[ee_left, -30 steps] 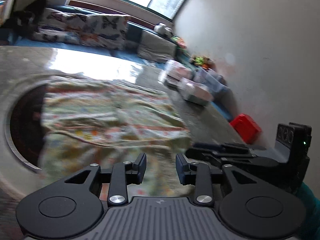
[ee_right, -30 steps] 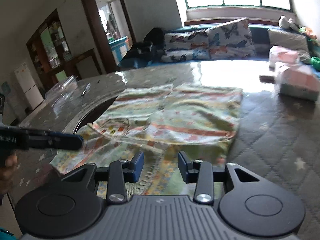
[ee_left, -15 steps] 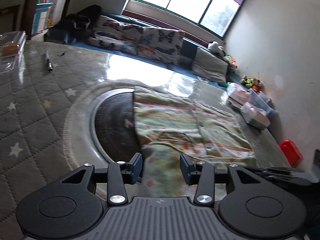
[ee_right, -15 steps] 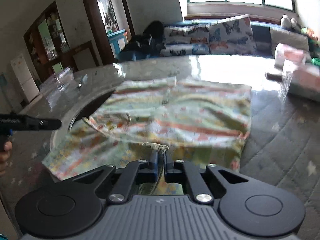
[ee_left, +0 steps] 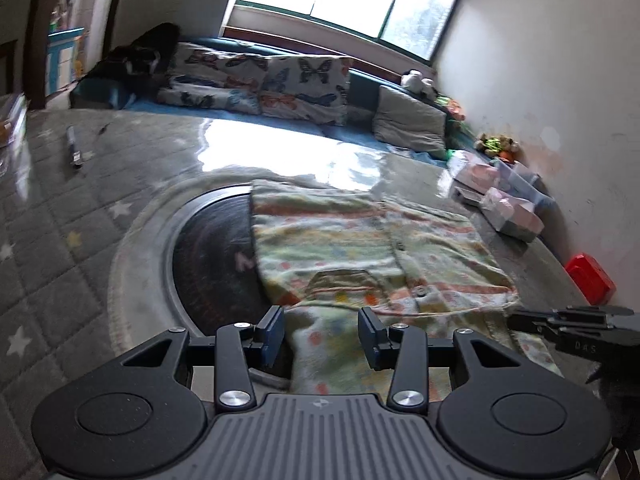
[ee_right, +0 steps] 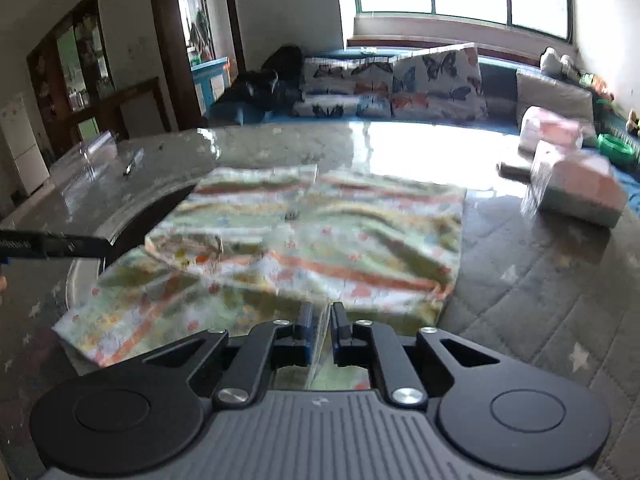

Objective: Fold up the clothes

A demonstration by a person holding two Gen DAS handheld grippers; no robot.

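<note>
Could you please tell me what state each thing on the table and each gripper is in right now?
Patterned shirt: partly folded, spread over the table's dark round inset, near edge pinched.
Right gripper: shut on the shirt's near edge, jaws just closed.
Left gripper: open, pads either side of the shirt's near fabric, not pressing.
Pen: lying flat, untouched.
Red box: closed, by the wall.

My left gripper [ee_left: 321, 336] hangs with jaws apart over the near edge of the patterned shirt [ee_left: 372, 248]; my right gripper [ee_left: 576, 326] reaches in beside it.
</note>
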